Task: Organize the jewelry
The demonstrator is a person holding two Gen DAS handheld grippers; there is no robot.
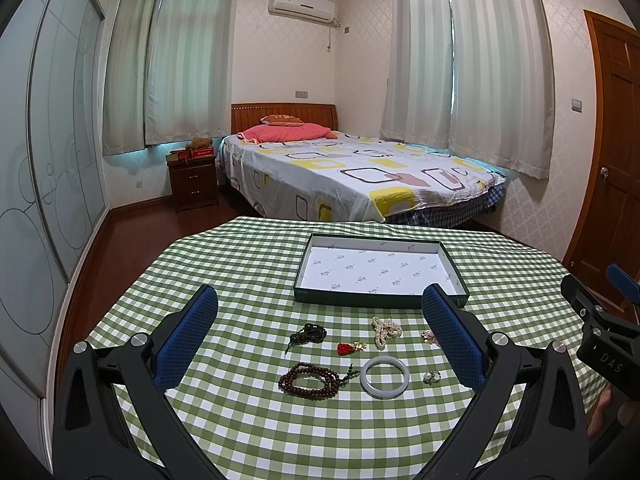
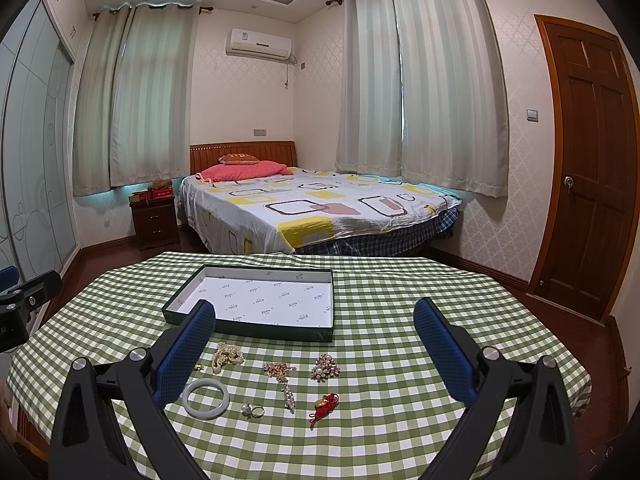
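Observation:
Jewelry lies on a green checked tablecloth in front of a shallow dark box with a white lining, which holds nothing. In the left wrist view I see a brown bead string, a white bangle, a dark green cord piece, a red charm, a pearl strand and a ring. The right wrist view shows the box, bangle, ring, pearl strand, a gold brooch, a pin and a red knot charm. My left gripper and right gripper are open, empty, above the table.
The table's far edge faces a bed with a patterned sheet. A wooden nightstand stands left of it, a wardrobe on the left wall and a wooden door on the right.

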